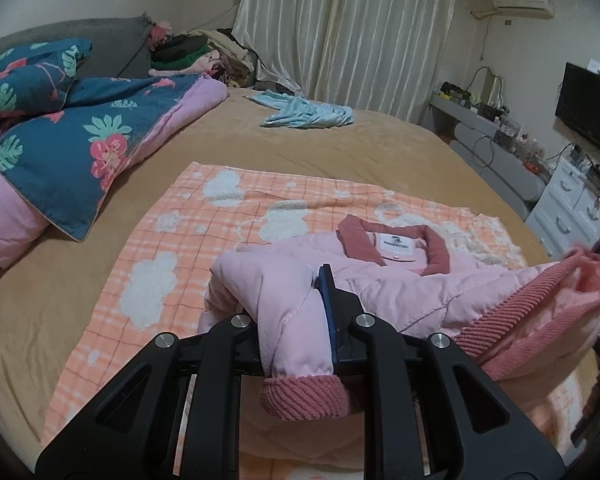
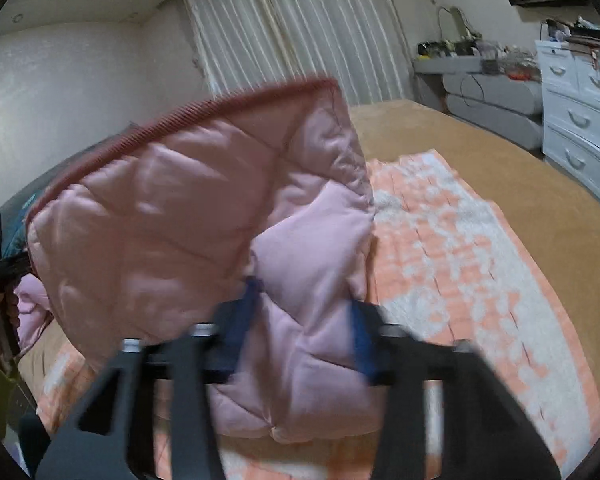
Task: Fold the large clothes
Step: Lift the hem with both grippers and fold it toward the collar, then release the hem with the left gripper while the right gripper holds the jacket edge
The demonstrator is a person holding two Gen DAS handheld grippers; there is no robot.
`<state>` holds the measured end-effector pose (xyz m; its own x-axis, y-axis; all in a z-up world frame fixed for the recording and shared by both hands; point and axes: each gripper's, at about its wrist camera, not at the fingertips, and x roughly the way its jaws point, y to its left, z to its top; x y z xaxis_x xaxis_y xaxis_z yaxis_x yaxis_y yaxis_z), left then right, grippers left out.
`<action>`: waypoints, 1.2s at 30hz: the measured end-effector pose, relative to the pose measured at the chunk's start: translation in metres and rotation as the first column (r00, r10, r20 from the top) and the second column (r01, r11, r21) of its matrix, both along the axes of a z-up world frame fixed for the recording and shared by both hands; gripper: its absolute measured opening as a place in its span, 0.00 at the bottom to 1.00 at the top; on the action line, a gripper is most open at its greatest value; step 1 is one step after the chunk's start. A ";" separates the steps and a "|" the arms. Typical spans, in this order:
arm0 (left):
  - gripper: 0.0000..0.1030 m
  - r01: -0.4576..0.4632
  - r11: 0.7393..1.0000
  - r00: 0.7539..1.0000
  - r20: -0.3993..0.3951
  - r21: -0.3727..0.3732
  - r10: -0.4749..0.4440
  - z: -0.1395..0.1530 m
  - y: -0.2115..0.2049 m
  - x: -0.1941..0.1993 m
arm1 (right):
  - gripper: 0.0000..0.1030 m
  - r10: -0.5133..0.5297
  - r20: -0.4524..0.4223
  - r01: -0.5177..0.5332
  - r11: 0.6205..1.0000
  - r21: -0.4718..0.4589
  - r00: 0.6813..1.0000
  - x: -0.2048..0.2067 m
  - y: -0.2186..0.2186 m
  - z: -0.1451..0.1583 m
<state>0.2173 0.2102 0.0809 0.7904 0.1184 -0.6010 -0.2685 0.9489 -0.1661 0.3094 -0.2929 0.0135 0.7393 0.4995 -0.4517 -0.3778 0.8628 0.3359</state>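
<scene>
A pink quilted jacket [image 1: 400, 284] with a dusty-red collar [image 1: 380, 240] lies on an orange checked blanket [image 1: 204, 240] spread over the bed. My left gripper [image 1: 296, 300] is shut on a folded sleeve, and the ribbed cuff [image 1: 304, 396] hangs down between its fingers. In the blurred right wrist view my right gripper [image 2: 304, 304] is shut on a bunch of the jacket [image 2: 188, 200]. It holds the lower part lifted, with the ribbed hem [image 2: 204, 108] arching on top. The raised fabric hides most of the bed to the left.
A blue floral quilt [image 1: 60, 128] is heaped at the left of the tan bed [image 1: 300, 148]. A light blue garment [image 1: 308, 114] lies farther back, near a pile of clothes [image 1: 204, 56]. White drawers [image 2: 576, 120] and a television [image 1: 588, 112] stand to the right.
</scene>
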 end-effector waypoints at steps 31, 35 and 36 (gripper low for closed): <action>0.87 -0.016 1.000 0.999 0.030 0.008 0.015 -0.044 0.036 -0.059 | 0.15 -0.062 0.192 0.079 0.994 -0.081 0.979 -0.037 0.016 0.007; 0.87 -0.006 0.997 0.997 -0.075 -0.083 0.000 -0.099 0.053 -0.042 | 0.15 -0.079 0.171 0.094 0.992 -0.086 0.982 -0.032 0.016 0.004; 0.87 -0.005 0.995 0.995 -0.099 -0.099 -0.005 -0.109 0.055 -0.039 | 0.15 -0.083 0.163 0.098 0.991 -0.088 0.983 -0.032 0.016 0.001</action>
